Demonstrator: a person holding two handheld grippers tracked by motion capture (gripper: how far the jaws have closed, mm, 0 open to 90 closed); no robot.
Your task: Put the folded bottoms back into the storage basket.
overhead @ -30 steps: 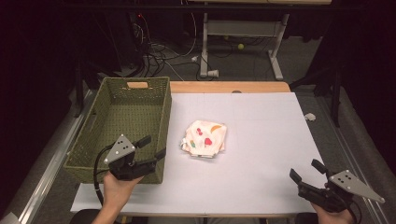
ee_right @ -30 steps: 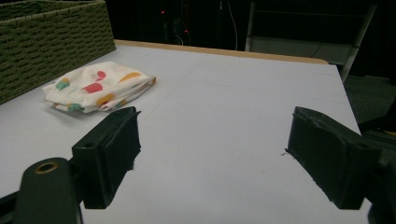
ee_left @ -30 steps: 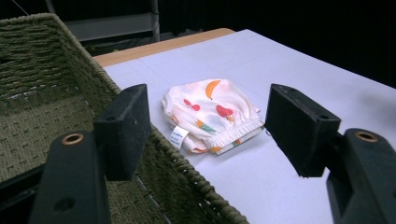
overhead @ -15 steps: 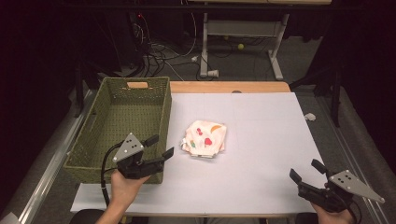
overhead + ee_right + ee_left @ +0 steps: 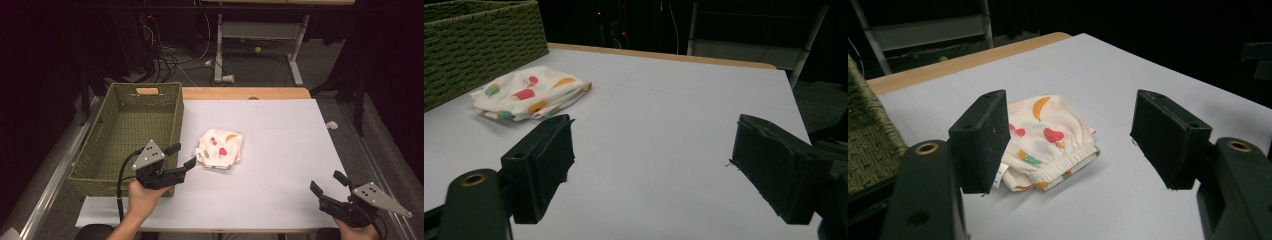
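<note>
Folded printed cloth (image 5: 220, 149) lying on table (image 5: 280, 150), just at 2 o'clock from left hand-held gripper (image 5: 182, 156), jaws spread wide, empty.

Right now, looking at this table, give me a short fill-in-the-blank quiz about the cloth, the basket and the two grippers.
1. The folded printed cloth lies on the white ____, outside the basket.
2. The green woven basket stands to the ____ of the cloth in the high view.
3. The left gripper, nearest the cloth, has its jaws ____.
4. The right gripper holds ____.

Missing words: table; left; open; nothing
</note>
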